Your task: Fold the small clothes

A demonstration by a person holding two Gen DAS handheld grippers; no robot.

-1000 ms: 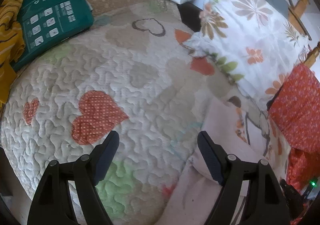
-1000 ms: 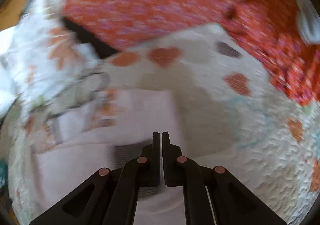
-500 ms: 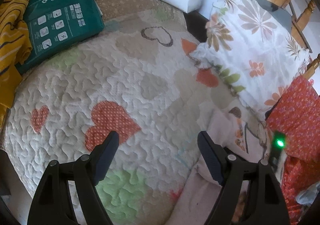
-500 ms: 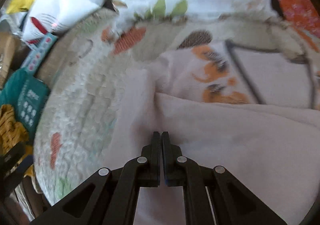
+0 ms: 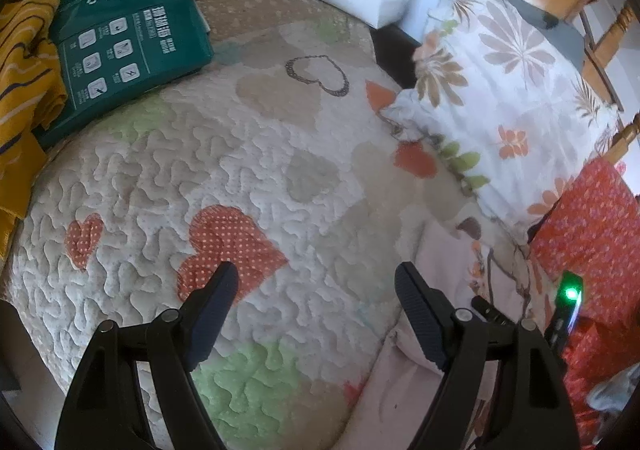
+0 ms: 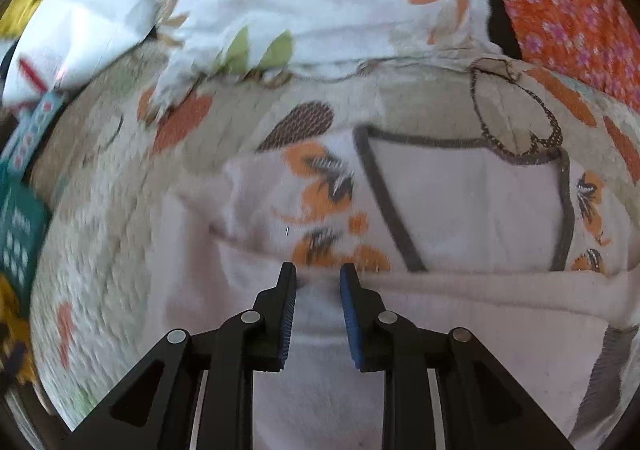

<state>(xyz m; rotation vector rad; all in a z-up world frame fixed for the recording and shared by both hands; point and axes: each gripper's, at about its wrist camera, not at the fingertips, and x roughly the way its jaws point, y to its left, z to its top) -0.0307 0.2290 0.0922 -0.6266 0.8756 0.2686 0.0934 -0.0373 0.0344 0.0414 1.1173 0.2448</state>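
Pale pink garment (image 6: 460, 210), butterfly print, partly folded on heart quilt (image 5: 248, 170) beside floral pillow (image 5: 512, 90). Right gripper (image 6: 318, 278) above folded edge, jaws narrowly parted, empty; left gripper (image 5: 316, 282) left of garment, jaws wide, empty. Risk: fold springing back, loose fabric unpinned.

The left gripper (image 5: 316, 290) hangs over a quilted heart-patterned mat (image 5: 224, 178), its two fingers spread wide with nothing between them. The left fingertip lies over a red dotted heart patch (image 5: 224, 246); the right finger overlaps the edge of a pale pink garment (image 5: 444, 262) lying at the mat's right edge, its print of orange flowers partly hidden. Beyond it, at the mat's far right edge, rests a floral pillow (image 5: 500, 90), and a red flowered fabric (image 5: 592, 234) lies just right of the garment. A dark device with a green light (image 5: 570, 294) shows beside the right finger. A teal package (image 5: 124, 46) overlaps the mat's far left corner, next to yellow striped cloth (image 5: 28, 62).
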